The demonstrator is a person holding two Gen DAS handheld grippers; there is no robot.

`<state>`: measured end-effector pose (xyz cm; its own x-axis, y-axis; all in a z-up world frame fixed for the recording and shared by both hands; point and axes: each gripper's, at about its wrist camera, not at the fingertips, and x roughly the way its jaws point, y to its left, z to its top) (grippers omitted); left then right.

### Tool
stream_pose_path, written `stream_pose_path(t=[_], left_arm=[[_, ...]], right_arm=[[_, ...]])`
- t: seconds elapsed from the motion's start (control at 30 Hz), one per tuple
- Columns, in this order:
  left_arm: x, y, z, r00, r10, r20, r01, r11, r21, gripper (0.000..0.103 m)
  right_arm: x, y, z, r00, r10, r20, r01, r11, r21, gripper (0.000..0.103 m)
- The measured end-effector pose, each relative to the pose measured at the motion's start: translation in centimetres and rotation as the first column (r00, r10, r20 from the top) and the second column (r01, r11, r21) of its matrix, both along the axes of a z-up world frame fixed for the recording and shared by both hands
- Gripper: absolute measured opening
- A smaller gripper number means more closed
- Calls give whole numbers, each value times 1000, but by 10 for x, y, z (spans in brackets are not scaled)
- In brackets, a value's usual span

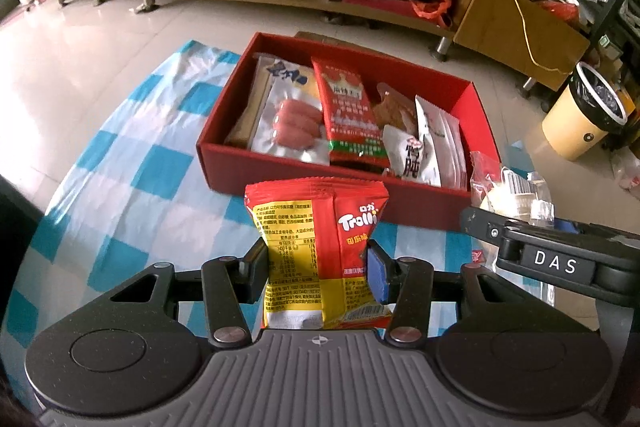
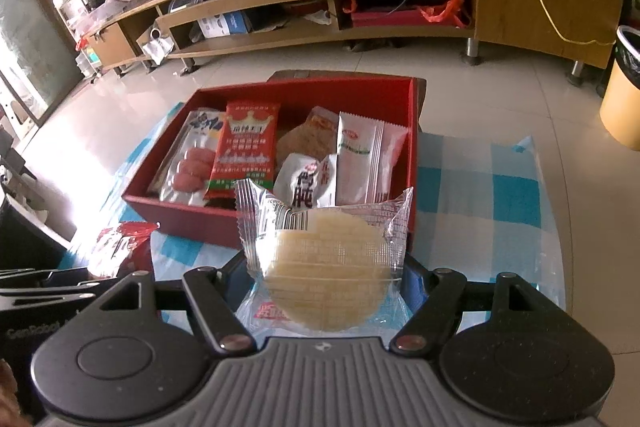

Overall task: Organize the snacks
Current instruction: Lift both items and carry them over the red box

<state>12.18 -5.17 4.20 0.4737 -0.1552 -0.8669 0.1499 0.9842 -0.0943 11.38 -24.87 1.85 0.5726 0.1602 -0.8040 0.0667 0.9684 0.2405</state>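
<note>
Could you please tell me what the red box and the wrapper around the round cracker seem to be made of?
Red box: probably matte cardboard; straight thin walls with sharp folded corners and no shine.
Cracker wrapper: clear glossy plastic film; the pale cracker shows through it, its edges are zigzag-crimped, and print and a barcode sit on the surface.

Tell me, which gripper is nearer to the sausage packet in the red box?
Left. The left gripper, holding the Trolli bag, faces the box's sausage packet side; the right gripper, holding the round wafer pack, faces the far end.

left gripper point(image 1: 320, 267): fingers clamped; right gripper point(image 2: 326, 281): fingers clamped, tilted down
</note>
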Motion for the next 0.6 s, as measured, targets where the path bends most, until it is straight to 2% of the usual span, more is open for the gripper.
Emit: stream_pose_path(t=[0.6], left_arm=[[28,-8,5,1000,-3,24,2,1000,11,57]], right_arm=[[23,-3,7,999,-12,29,12,1000,25,71]])
